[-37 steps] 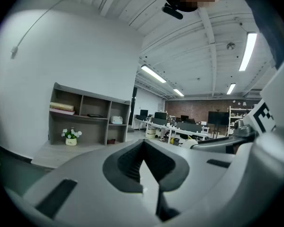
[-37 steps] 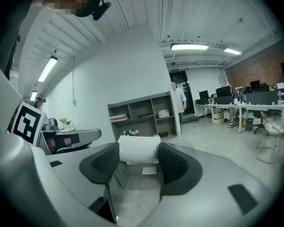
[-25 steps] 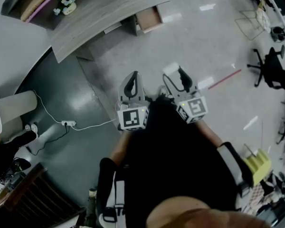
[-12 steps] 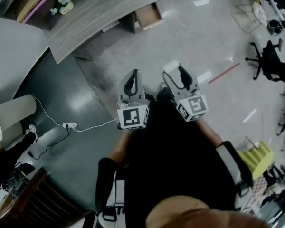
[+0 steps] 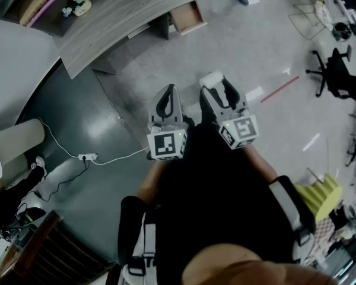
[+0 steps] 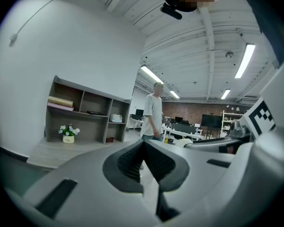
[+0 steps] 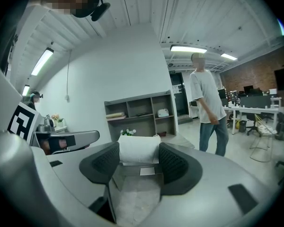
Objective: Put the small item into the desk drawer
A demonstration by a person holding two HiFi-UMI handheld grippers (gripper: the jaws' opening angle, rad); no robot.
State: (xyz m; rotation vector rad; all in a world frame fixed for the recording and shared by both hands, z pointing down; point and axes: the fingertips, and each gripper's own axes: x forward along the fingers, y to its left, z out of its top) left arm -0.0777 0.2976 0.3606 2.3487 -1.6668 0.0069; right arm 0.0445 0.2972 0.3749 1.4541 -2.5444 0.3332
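The right gripper [image 7: 138,161] is clamped on the small white item [image 7: 138,149], which sits between its jaw tips, squeezed from both sides by the dark ribbed pads [image 7: 174,163]. Just beside it on its left, the left gripper [image 6: 143,151] has its jaws pressed together with nothing between them. Both point forward over the pale floor [image 5: 249,52]. The curved wooden desk [image 5: 124,10] lies well ahead of them, and its drawer [image 5: 187,18] stands open, ahead and slightly left of the right gripper. Beyond the jaws stands a shelf unit [image 7: 141,109] with a small flower pot [image 7: 128,132], and a person in a white shirt [image 7: 206,103] is off to the right gripper's right.
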